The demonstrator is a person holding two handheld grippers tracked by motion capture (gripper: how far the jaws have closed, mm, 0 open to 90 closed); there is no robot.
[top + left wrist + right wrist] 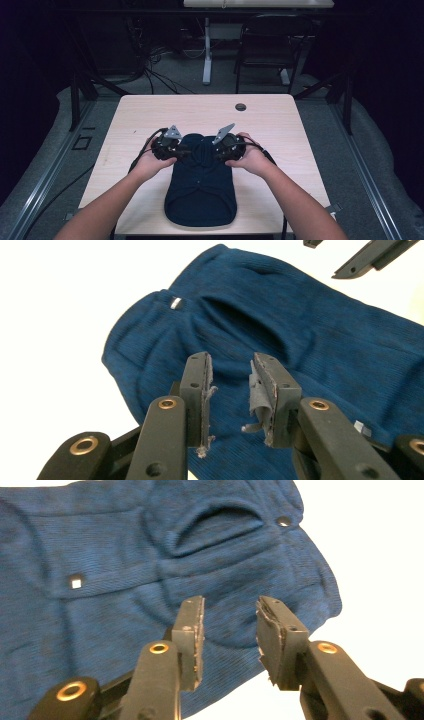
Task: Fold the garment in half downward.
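A dark blue knitted garment (201, 190) lies folded on the pale wooden table (150, 115), reaching from the middle to the near edge. My left gripper (186, 150) is over its far left part and my right gripper (212, 150) over its far right part, both pointing inward. In the left gripper view the left gripper (230, 360) hovers above the blue garment (320, 340), jaws apart with nothing pinched. In the right gripper view the right gripper (230, 602) also stands open above the garment (100, 545), near its edge. Small metal snaps (175, 303) (284, 521) show on the cloth.
A round cable hole (240, 106) sits near the table's far edge. A black chair (267, 45) and a white desk leg (207, 55) stand on the floor beyond. The right gripper's jaw tips (370, 257) show at the left gripper view's top right.
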